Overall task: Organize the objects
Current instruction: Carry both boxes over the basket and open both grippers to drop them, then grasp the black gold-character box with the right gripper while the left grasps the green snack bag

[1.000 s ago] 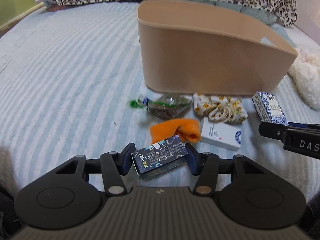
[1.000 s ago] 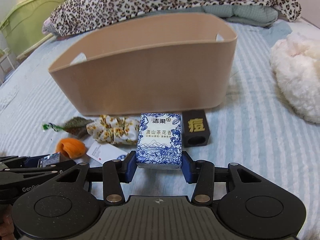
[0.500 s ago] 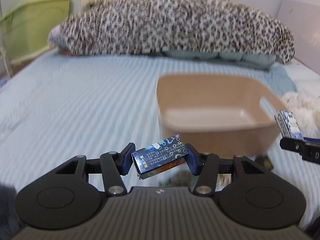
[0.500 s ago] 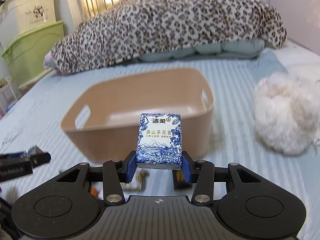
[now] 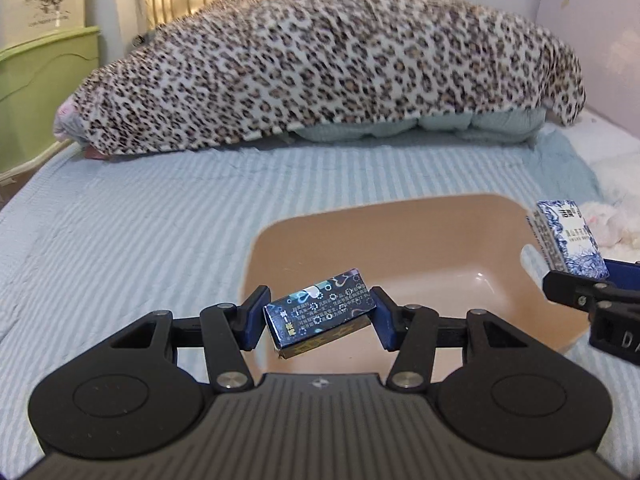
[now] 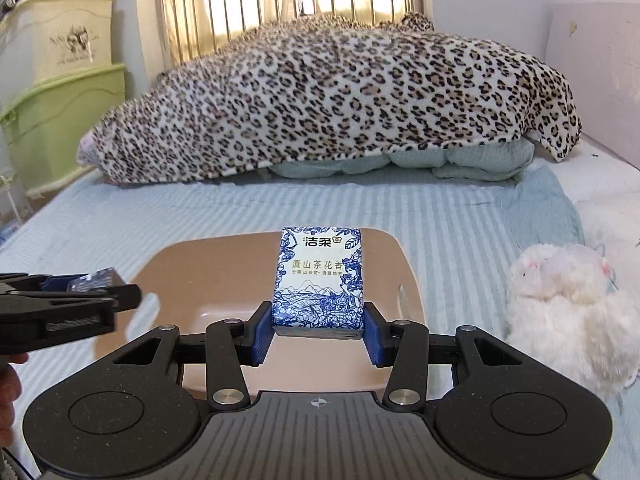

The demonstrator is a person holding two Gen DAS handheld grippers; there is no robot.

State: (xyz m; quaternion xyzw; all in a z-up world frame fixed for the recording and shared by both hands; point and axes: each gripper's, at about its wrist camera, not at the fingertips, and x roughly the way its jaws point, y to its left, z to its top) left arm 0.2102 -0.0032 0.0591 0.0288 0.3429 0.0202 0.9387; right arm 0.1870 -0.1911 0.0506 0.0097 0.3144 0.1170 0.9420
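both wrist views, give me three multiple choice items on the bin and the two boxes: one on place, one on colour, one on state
1. Where is the dark box?
A. over the bin
B. on the pillow
C. beside the plush toy

2. What colour is the bin?
A. green
B. tan
C. white

3. What state is the right gripper in?
A. open, nothing held
B. shut on the blue-and-white box
C. out of view

Answers: 1 A, the left gripper holds it above the bin's hollow; 2 B, its walls show tan; 3 B, the blue-and-white box sits clamped between both fingers.

left gripper (image 5: 319, 314) clamps dark box (image 5: 320, 312) | above tan bin (image 5: 420, 216)
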